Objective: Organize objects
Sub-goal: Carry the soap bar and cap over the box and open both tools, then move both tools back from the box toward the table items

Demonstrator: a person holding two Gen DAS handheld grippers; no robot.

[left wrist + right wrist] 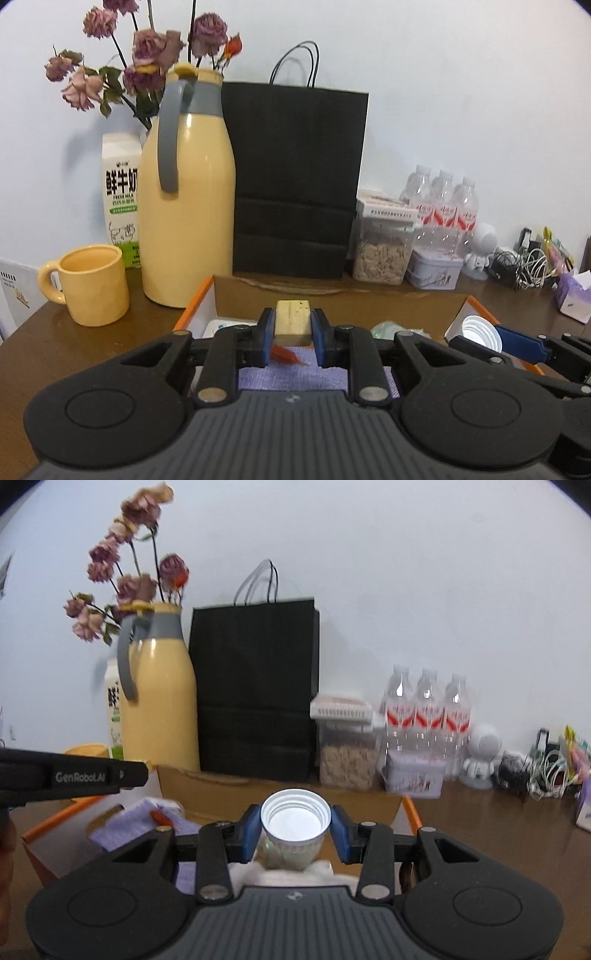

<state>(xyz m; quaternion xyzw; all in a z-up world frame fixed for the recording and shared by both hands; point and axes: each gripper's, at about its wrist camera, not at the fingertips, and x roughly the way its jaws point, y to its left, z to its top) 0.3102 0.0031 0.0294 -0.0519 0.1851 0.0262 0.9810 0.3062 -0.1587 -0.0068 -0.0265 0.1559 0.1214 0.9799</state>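
My left gripper [292, 325] is shut on a small cream-yellow block [293, 322], held above an open cardboard box [332, 299] with orange edges. Below the block lie a purple cloth [291, 376] and a small orange piece [284, 355]. My right gripper [294, 825] is shut on a white ribbed plastic cup [294, 821], mouth facing the camera, also above the box [207, 786]. The cup [480, 331] and a blue finger [521, 341] of the right gripper show at the right of the left wrist view. The left gripper's black body [74, 773] enters the right wrist view from the left.
Behind the box stand a yellow thermos jug [188, 195], a yellow mug [92, 284], a milk carton [120, 199], dried roses [147, 55], a black paper bag [295, 177], a cereal jar [382, 254], a tin [434, 271], three water bottles [443, 206], a white toy robot [482, 247], cables [524, 269] and a tissue box [574, 295].
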